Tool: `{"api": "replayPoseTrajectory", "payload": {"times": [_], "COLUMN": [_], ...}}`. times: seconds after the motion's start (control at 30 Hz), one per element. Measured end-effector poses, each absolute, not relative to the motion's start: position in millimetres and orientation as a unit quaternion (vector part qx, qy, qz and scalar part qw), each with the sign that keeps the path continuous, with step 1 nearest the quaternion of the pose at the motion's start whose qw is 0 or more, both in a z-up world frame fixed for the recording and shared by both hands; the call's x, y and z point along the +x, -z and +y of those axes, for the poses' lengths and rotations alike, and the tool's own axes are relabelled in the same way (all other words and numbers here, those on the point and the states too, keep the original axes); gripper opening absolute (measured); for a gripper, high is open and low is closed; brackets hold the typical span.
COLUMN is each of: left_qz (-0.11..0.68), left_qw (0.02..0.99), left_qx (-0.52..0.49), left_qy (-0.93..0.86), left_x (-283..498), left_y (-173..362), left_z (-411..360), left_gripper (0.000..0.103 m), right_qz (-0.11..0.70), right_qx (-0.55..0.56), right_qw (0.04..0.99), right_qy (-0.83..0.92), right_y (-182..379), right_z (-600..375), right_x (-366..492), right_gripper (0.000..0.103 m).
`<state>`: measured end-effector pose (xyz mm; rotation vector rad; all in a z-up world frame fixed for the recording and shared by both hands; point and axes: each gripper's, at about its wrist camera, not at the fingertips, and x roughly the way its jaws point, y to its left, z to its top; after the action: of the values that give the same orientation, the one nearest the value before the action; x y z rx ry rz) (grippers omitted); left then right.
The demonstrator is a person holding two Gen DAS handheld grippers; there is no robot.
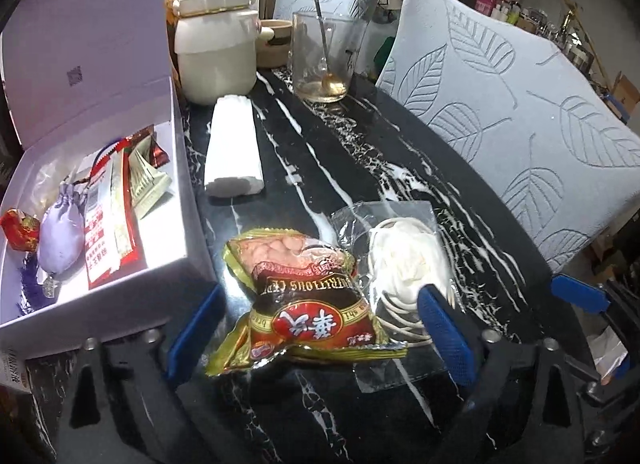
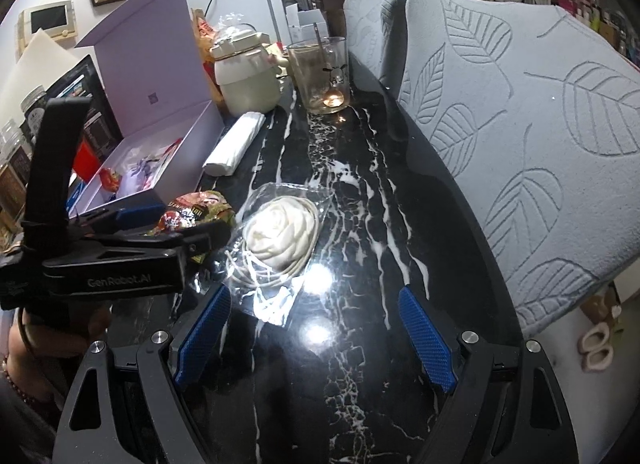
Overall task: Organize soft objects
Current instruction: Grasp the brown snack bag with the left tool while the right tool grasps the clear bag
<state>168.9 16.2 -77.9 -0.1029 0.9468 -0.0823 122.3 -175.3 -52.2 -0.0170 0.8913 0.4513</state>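
Dim fisheye frames, glare on the table (image 2: pixel 316 276), perhaps overhead.

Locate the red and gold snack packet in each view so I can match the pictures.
Left wrist view: snack packet at lower centre, between the left gripper's fingers.
Right wrist view: snack packet at left of centre, partly hidden behind the left gripper.
Shared landmark: the bagged white cord bundle beside it.
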Motion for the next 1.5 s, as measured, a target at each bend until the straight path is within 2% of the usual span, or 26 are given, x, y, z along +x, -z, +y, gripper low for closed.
{"api": "replayPoseTrajectory", "payload": {"times": [0.13,0.17,0.2,0.23,0.3,0.77,1.1,1.3,1.43,1.5], "left_qz": [0.461,0.460,0.457,0.455,0.456,0.445,0.447,0.452,0.457,0.456], "left_qw": [0.884,0.884,0.886,0.886,0.886,0.890,0.885,0.885,0.882,0.881], "left_qx": [-0.071,-0.072,-0.075,-0.080,-0.083,-0.100,-0.126,-0.105,-0.105,-0.107], "left_qy": [0.030,0.029,0.032,0.035,0.031,-0.008,0.026,0.049,0.057,0.060], "left_x": [173.2,173.1,172.2,170.5,167.7,114.7,118.8,131.1,136.2,138.2], "left_y": [85.8,86.3,85.3,84.2,83.1,63.9,69.7,70.5,72.7,74.5], "left_z": [20.5,21.3,21.9,22.3,22.3,44.4,56.5,54.3,54.1,53.5], "left_gripper": [0.076,0.069,0.068,0.061,0.057,0.057,0.057,0.057,0.058,0.059], "right_qz": [0.429,0.429,0.429,0.428,0.428,0.441,0.469,0.472,0.458,0.452], "right_qx": [-0.008,-0.009,-0.010,-0.012,-0.012,-0.009,-0.017,-0.037,-0.059,-0.067], "right_qw": [0.879,0.879,0.879,0.879,0.879,0.870,0.853,0.851,0.856,0.858], "right_qy": [-0.210,-0.209,-0.208,-0.208,-0.207,-0.219,-0.230,-0.228,-0.233,-0.235], "right_y": [54.4,54.3,54.2,54.0,53.6,62.8,79.3,85.3,84.9,84.5], "right_z": [-176.9,-177.0,-177.0,-176.9,-176.6,-141.5,-107.9,-101.2,-101.7,-104.2], "right_x": [124.5,124.7,124.9,125.1,126.5,161.7,193.5,200.1,194.0,190.5], "right_gripper": [0.087,0.087,0.087,0.087,0.087,0.087,0.087,0.087,0.077,0.066]}}
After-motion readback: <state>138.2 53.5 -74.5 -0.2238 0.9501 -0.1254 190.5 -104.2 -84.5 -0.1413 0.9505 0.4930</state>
